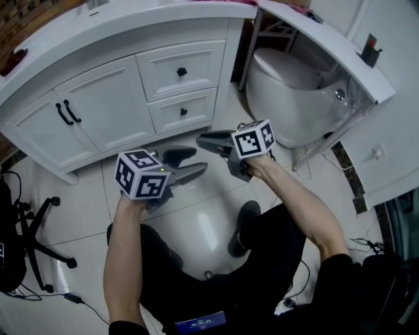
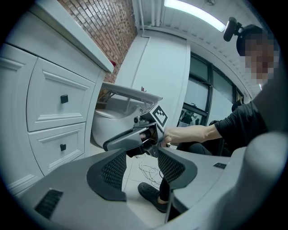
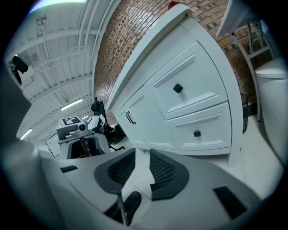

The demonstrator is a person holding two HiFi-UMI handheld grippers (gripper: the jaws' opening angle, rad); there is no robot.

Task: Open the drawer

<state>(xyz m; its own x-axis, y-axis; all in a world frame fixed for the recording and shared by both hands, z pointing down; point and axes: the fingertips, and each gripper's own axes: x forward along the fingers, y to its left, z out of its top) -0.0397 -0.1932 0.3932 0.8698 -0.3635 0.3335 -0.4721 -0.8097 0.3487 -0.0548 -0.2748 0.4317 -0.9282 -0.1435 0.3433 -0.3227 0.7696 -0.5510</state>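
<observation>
While the top drawer (image 1: 163,65) and bottom drawer (image 1: 167,116) sit shut in the white cabinet (image 1: 98,114), the left gripper (image 1: 196,161) and right gripper (image 1: 201,141) wait near them, jaws apart and empty. A drawer looks hard and should slide out. Pinch its small black knob (image 1: 181,71).

This is a bathroom mock-up inside a lab or office. A white vanity cabinet (image 1: 98,124) with drawers (image 1: 180,72) stands beside a toilet (image 1: 288,91) on a glossy tiled floor (image 1: 196,222), against a brick wall (image 2: 108,27) (though a swivel-chair base (image 1: 40,247), loose cables (image 2: 146,170) and a strip light (image 2: 193,13) suggest a workspace).
</observation>
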